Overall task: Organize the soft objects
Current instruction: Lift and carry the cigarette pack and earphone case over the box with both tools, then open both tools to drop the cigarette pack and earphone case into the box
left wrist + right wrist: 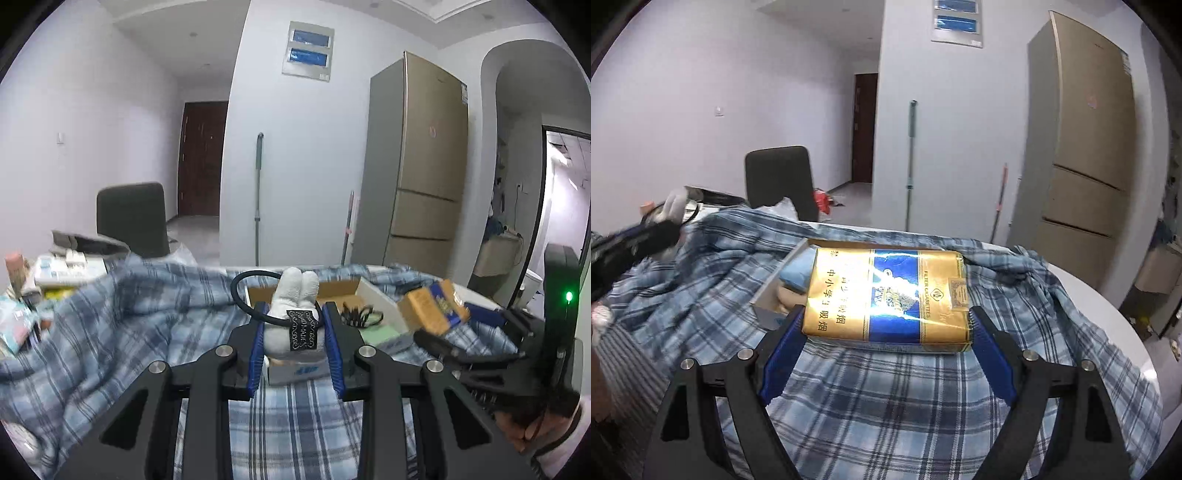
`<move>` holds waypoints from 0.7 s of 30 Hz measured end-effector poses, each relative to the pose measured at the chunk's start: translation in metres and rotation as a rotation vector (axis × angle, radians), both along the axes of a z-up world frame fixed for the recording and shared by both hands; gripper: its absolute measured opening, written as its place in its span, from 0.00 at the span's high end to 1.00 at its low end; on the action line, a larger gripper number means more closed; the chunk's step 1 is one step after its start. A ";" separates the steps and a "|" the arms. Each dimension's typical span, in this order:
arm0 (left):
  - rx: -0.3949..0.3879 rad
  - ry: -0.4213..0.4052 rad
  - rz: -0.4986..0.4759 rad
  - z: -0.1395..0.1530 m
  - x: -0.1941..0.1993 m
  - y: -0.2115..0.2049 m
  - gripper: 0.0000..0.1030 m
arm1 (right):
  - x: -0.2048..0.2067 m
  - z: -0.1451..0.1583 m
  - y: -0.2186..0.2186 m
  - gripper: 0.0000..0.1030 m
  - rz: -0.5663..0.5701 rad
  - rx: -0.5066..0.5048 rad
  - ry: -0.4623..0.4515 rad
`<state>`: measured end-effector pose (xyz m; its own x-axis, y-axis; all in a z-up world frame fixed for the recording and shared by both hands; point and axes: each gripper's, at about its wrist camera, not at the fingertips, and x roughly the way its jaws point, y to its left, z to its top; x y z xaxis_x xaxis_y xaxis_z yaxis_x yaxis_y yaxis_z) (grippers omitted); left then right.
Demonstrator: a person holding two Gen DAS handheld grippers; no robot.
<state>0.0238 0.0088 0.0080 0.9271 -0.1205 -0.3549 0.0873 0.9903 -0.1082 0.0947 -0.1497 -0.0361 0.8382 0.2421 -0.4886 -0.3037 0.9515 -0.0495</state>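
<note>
Tongs on the right clamp a cigarette carton crosswise, centre frame, just before the box; left tongs pinch a plush rabbit.

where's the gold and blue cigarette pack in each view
Left wrist view: cigarette pack at right of centre, between the right gripper's jaws.
Right wrist view: pack fills the centre, its ends against the blue pads.
Shared landmark: the fridge at the right wall.
</note>
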 end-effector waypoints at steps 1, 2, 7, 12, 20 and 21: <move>0.006 -0.008 -0.001 0.008 0.000 -0.001 0.70 | 0.001 0.006 0.002 0.18 0.008 -0.006 -0.005; 0.021 -0.014 0.003 0.017 0.002 -0.003 0.70 | 0.003 0.014 0.004 0.18 0.015 -0.009 -0.020; 0.076 -0.008 0.034 0.054 0.029 -0.013 0.70 | 0.032 0.048 0.015 0.18 0.002 -0.023 -0.036; 0.056 0.022 0.009 0.077 0.069 -0.024 0.70 | 0.074 0.054 0.021 0.18 0.001 -0.003 0.032; 0.064 0.127 0.016 0.072 0.128 -0.043 0.70 | 0.116 0.010 0.010 0.18 -0.035 0.049 0.153; 0.052 0.140 0.004 0.068 0.135 -0.043 0.70 | 0.119 0.003 0.009 0.18 -0.037 0.042 0.166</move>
